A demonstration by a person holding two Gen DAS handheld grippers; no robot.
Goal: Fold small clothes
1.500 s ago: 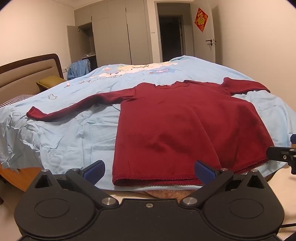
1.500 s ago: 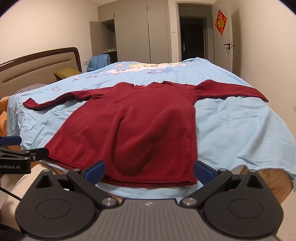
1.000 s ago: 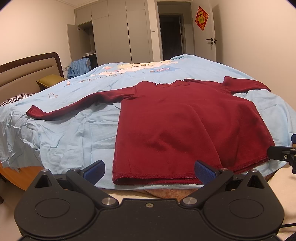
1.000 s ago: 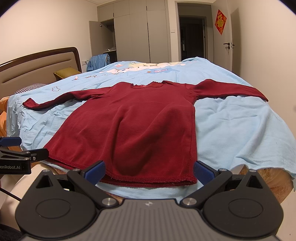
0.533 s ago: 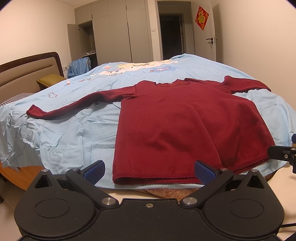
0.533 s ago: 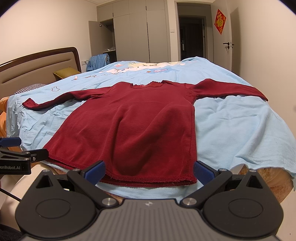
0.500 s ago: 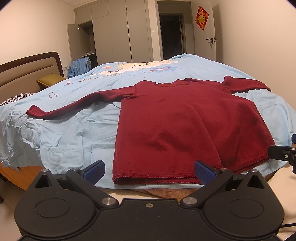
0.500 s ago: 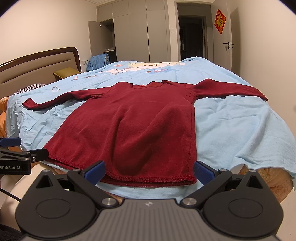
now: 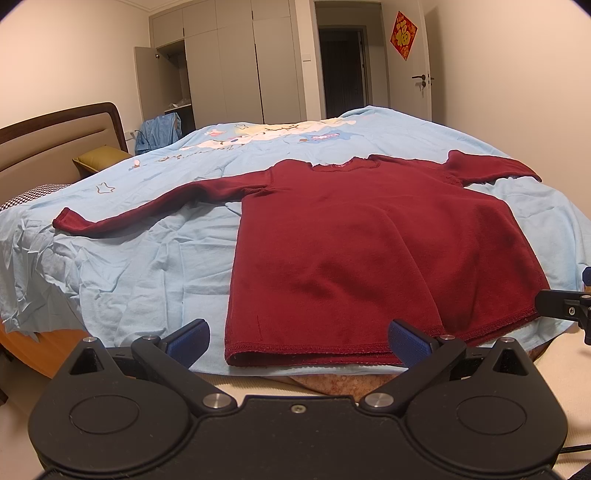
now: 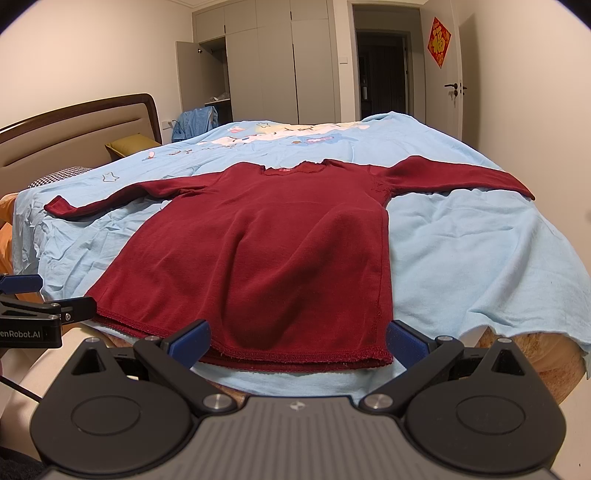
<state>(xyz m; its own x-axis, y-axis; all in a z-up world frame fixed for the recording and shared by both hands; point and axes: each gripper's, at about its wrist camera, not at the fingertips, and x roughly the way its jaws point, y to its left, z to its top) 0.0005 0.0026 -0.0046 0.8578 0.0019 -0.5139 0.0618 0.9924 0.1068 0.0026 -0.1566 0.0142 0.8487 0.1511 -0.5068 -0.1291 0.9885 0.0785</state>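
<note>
The shirt point(image 9: 373, 251) lies flat on the bed point(image 9: 129, 266), dark red, long-sleeved, both sleeves spread out to the sides, collar away from me and hem at the near edge of the blue sheet point(image 10: 480, 266).

My left gripper point(image 9: 298, 341) hangs just short of the hem, jaws spread wide, blue pads point(image 9: 186, 341) either side of the hem's left part, holding nothing and touching nothing. My right gripper point(image 10: 297, 343) is likewise wide open and empty, just before the hem's right corner. Each gripper shows at the edge of the other's view, level with the hem.

On my left gripper's side, seen from the right wrist, I read "enRobot.AI", its start cut off. A red diamond sign point(image 9: 403, 35) with a gold character hangs on the wall beside the door point(image 10: 448, 74).
</note>
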